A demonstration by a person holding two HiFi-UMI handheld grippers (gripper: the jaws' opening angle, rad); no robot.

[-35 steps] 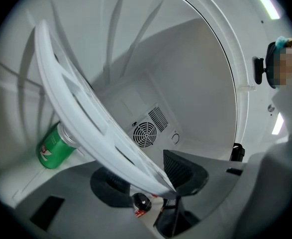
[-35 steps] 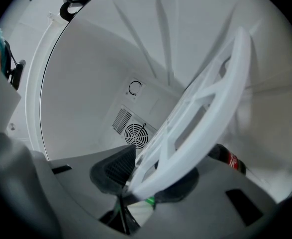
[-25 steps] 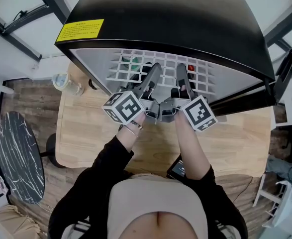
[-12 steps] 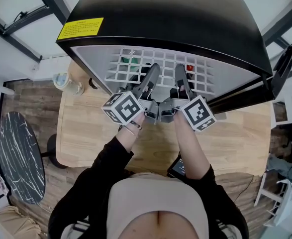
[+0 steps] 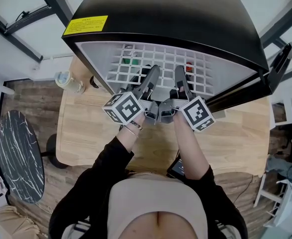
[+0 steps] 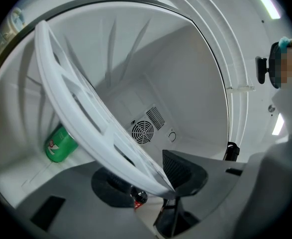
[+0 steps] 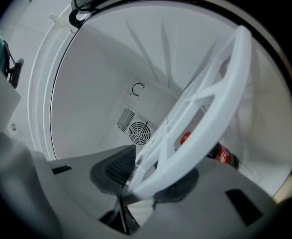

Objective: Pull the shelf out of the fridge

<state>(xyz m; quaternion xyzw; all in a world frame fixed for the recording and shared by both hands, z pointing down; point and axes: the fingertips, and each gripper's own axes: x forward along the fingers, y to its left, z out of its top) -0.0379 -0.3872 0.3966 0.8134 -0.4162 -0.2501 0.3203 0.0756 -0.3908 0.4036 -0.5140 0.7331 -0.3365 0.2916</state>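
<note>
My left gripper (image 5: 154, 72) and right gripper (image 5: 178, 72) clamp the white plastic grid shelf (image 5: 160, 54). It sits largely inside the black fridge (image 5: 175, 19); most pulling remains.

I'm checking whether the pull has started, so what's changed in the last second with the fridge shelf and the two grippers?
More rows of the white shelf show under the top edge of the fridge, so it seems to have slid out slightly, though the camera shifted too. Nothing was let go: the left gripper and right gripper stay clamped on its front edge, hardly moved.
</note>
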